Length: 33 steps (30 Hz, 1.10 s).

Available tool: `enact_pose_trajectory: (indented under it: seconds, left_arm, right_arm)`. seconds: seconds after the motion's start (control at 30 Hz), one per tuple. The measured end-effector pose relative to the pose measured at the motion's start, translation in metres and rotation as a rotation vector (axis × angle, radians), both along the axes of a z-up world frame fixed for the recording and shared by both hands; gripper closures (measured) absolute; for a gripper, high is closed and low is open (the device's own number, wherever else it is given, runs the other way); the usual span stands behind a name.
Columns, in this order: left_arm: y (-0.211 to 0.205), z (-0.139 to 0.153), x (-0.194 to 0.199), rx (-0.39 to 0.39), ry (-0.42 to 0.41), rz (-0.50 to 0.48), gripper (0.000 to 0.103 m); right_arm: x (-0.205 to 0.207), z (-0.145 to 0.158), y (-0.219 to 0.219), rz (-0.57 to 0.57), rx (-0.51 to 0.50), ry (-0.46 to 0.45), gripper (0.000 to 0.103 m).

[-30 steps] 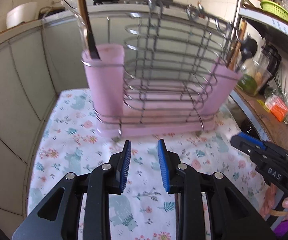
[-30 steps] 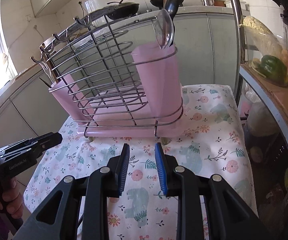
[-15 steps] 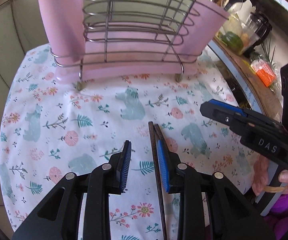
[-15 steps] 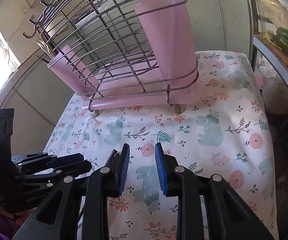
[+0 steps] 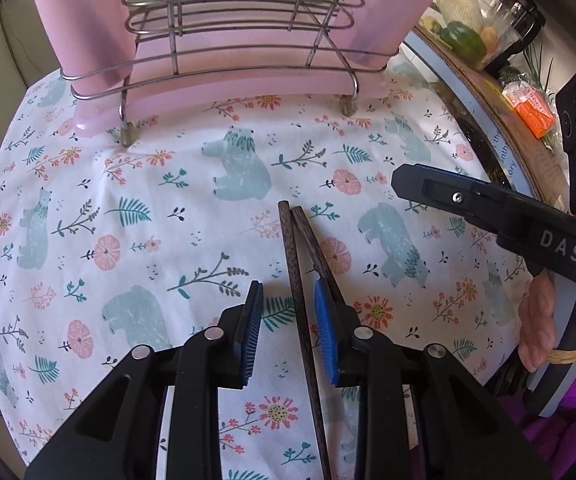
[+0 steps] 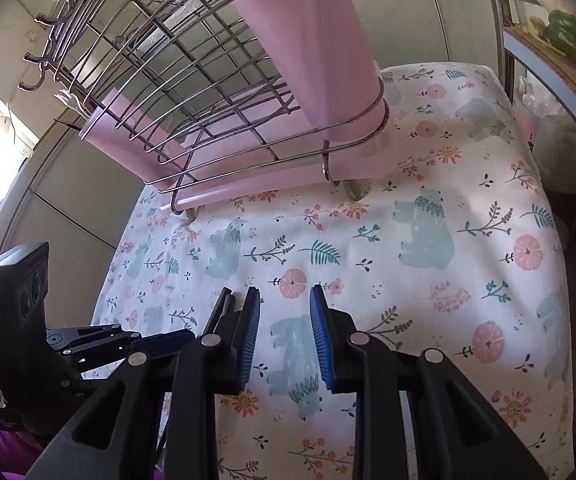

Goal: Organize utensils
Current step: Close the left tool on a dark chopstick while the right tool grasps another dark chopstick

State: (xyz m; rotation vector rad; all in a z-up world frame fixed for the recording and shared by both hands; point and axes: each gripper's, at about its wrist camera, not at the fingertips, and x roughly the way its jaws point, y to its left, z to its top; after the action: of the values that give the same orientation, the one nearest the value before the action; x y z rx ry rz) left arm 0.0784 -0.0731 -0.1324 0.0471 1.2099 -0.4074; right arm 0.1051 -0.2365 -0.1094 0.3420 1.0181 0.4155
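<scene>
Left wrist view: the left gripper (image 5: 288, 320) has just been narrowing but stays released, straddling one of two dark wooden chopsticks (image 5: 292, 248) lying on the floral tablecloth (image 5: 148, 208), near the pink wire utensil rack (image 5: 228, 60)

Right wrist view: the right gripper (image 6: 284, 328) hangs released over bare cloth, nothing between its pads; chopstick tips (image 6: 224, 300) just left of it

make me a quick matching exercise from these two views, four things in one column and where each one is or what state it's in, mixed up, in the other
Things
1. chopsticks
2. wire rack
3. green pepper
4. right gripper

Place or state
A. standing at the far end of the floral cloth
B. open, nothing between its pads
C. lying flat on the cloth, one stick between the left gripper's pads
D. on the side shelf

Pairs: 1-C, 2-A, 3-D, 4-B
</scene>
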Motion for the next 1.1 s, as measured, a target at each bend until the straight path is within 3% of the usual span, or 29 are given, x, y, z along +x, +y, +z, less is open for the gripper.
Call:
enact_pose_trajectory:
  seconds: [0.17,0.5,0.7,0.9,1.1]
  left_arm:
    - [0.001,-0.003,0.006,0.015,-0.017,0.029,0.096]
    - [0.042,0.006,0.003,0.005,0.018,0.161,0.098]
    - [0.05,0.003,0.011,0.028,0.081,0.148,0.097]
    - [0.043,0.005,0.029,0.078,0.165,0.074,0.097]
    - [0.033,0.003,0.047,0.149,0.232,0.04,0.096]
  right_arm:
    - [0.0,-0.003,0.005,0.03,0.026,0.03,0.078]
    - [0.01,-0.019,0.034,0.14,0.193,0.218,0.078]
    - [0.02,-0.033,0.061,0.17,0.109,0.29,0.078]
    - [0.027,-0.038,0.075,0.179,0.058,0.308,0.077]
    - [0.023,-0.038,0.086,0.18,-0.022,0.269,0.093]
